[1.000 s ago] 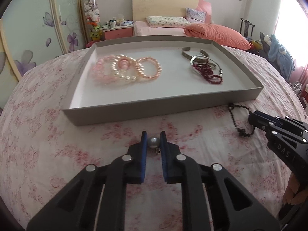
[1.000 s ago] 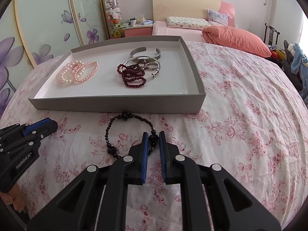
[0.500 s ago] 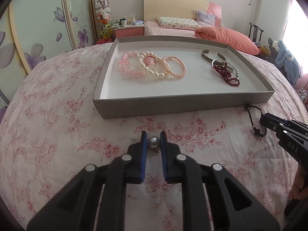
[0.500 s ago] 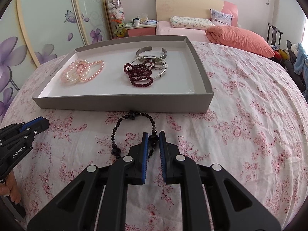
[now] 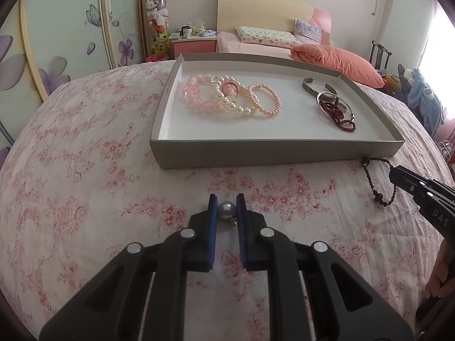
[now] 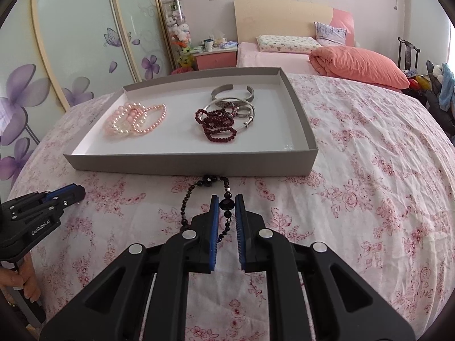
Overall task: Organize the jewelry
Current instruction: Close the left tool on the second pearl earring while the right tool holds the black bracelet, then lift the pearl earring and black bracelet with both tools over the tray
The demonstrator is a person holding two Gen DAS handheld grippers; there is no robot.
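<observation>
A glossy grey pearl (image 5: 226,208) and faceted, shiny black beads (image 6: 226,204) are seen; the tray (image 6: 190,165) looks like matt grey card, the bedspread (image 6: 369,184) like printed cloth.

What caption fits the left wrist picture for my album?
Left hand-held gripper pinches a grey pearl before the jewelry tray.

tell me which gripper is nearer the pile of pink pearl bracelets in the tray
Left. The left gripper, clamped on a grey pearl, sits below the pink pearl bracelets; the right gripper is further right, below the dark red beads.
</observation>
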